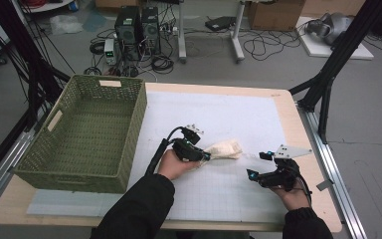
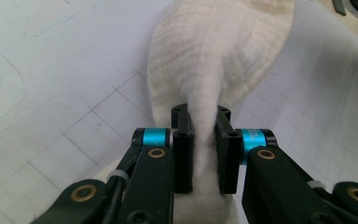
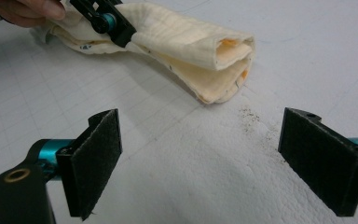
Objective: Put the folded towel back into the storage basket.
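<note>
Left gripper view is showing the folded cream muslin cloth [image 2: 219, 56] lying on the white gridded mat [image 2: 51, 116], the left gripper [image 2: 206, 154] pinching its gathered end, probably for lifting toward the green woven basket [image 1: 129, 124]; the right gripper [image 3: 223, 163] is waiting nearby, jaws spread and empty.

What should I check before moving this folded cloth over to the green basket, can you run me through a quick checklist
1. Left gripper clamped on the cloth: ok, jaws pinch a bunched end.
2. Right gripper free: ok, jaws wide open, nothing between them.
3. Cloth stays folded: cannot tell; its far end lies unheld on the mat.
4. Basket ready: ok, open top, nothing seen inside.
5. Path to basket: ok, bare white mat between.
6. Mat clean: not ok, dark specks near the cloth's end.
</note>
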The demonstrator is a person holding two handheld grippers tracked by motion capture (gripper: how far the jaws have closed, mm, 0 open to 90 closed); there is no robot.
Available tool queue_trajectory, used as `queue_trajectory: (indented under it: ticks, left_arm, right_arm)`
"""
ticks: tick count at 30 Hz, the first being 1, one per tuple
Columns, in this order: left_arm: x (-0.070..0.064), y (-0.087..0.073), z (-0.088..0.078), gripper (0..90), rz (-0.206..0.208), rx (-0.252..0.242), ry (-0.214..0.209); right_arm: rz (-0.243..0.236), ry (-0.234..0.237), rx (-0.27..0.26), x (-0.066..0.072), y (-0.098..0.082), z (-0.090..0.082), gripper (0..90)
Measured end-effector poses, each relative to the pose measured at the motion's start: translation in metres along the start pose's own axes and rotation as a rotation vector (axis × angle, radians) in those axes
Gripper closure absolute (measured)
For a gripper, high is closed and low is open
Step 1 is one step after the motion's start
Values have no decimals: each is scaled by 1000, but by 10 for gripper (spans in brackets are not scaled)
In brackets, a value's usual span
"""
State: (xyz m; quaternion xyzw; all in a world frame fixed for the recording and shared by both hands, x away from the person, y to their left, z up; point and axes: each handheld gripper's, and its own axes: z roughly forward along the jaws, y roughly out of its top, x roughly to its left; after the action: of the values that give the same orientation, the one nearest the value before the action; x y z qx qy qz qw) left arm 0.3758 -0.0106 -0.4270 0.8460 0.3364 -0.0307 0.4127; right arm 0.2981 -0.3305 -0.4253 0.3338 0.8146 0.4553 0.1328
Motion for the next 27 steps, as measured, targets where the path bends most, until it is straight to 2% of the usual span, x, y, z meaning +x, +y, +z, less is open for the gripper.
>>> queue_trajectory:
  ticks: [7,17,27]
  left_arm:
    - [0,0,-1,800,1,4,5]
    - [1,0,-3,801,-3,1,-9]
    - [4,0,-8,801,-33,-18,-17]
  right_arm:
    - [5,-9,-21,-3,0,-3,117]
    - [-1,-18,-14,-2,1,-3,116]
    - [2,-16,-17,-2,1,-3,116]
